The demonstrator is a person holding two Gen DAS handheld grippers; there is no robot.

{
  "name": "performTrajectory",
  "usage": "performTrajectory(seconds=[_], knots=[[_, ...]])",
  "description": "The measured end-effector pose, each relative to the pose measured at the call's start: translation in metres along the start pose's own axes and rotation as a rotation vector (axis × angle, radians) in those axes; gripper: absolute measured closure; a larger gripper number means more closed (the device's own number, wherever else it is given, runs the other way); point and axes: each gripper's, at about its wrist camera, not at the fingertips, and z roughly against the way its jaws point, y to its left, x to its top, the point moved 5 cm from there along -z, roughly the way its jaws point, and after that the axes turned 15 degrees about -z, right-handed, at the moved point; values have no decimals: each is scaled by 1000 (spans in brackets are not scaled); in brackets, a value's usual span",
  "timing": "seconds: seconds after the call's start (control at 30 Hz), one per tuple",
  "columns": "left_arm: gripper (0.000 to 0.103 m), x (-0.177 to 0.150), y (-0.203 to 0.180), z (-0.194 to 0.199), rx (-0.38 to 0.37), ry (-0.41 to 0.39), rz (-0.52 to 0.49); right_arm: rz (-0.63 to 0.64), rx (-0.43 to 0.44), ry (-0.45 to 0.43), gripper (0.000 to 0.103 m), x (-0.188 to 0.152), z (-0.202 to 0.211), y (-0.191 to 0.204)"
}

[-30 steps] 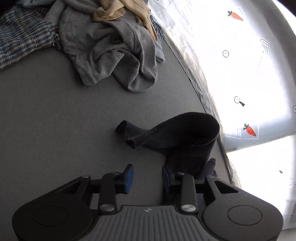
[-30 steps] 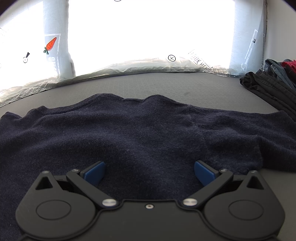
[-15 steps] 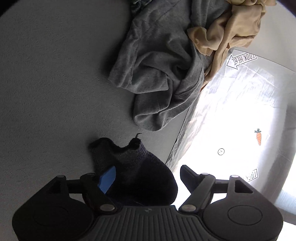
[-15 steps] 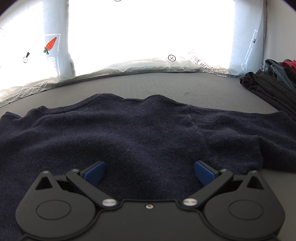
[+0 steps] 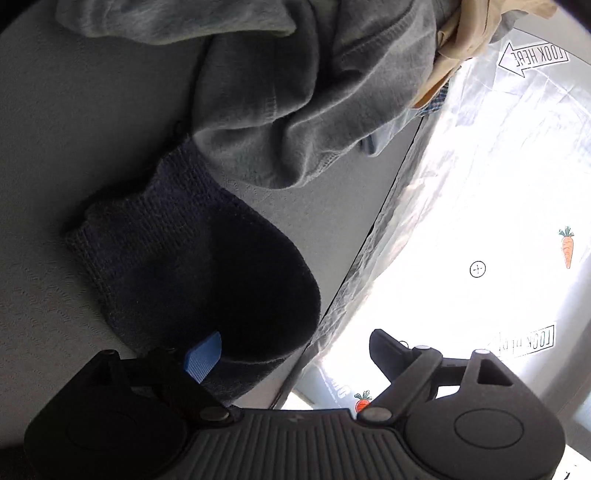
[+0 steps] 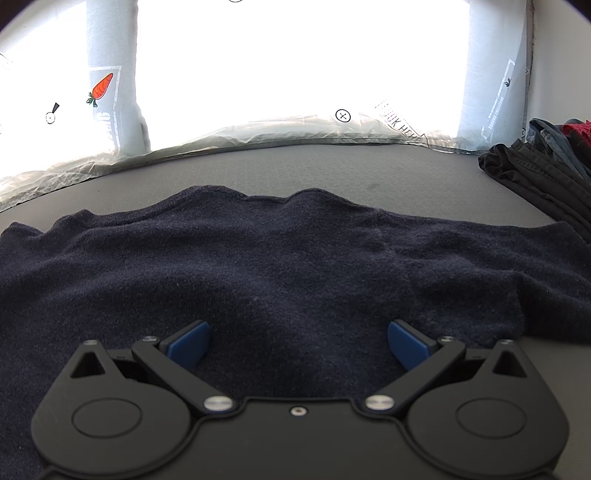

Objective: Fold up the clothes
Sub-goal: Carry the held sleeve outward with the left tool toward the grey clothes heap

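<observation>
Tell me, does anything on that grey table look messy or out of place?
Yes. A rumpled grey garment lies heaped with a tan one near the table edge, unfolded. The dark knit sleeve is bunched beside the opening left gripper, which no longer pinches it. The navy sweater under the right gripper lies fairly flat.

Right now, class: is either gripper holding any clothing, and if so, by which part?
Nothing is held. The left gripper has its jaws opening, the sleeve lying loose beside one pad. The right gripper is open over the sweater.
</observation>
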Motion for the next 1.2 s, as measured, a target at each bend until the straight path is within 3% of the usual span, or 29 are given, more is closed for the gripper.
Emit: performTrajectory(seconds=[0.23,0.33,0.37,0.4,0.47,0.6,0.7,0.77,0.87,0.9,1.07,1.13,1.2], knots=[[16,15,-11,-40,142,75,28,0,0,0,0,0,0,0],[22,20,-14,-46,210,76,17,0,0,0,0,0,0,0],[39,21,-17,-47,235,77,-11,0,0,0,0,0,0,0],[64,21,-20,-48,257,79,-49,0,0,0,0,0,0,0],[95,18,-31,-50,295,84,-156,0,0,0,0,0,0,0],[97,-7,-83,-27,266,32,-507,-1,1,0,0,0,0,0],[97,-50,-127,19,178,-66,-850,-2,2,0,0,0,0,0],[97,-81,-140,49,158,-114,-1048,-2,2,0,0,0,0,-1],[96,-112,-106,85,271,-114,-1165,-3,2,0,0,0,0,-1],[96,-115,-86,92,315,-101,-1161,-3,2,0,0,0,0,-1],[90,-91,33,109,509,-1,-854,-4,3,-1,0,0,0,-1],[81,-89,52,118,509,17,-791,-6,4,-1,0,0,0,-2],[70,-92,55,130,501,-1,-804,-6,4,-1,0,0,0,-2]])
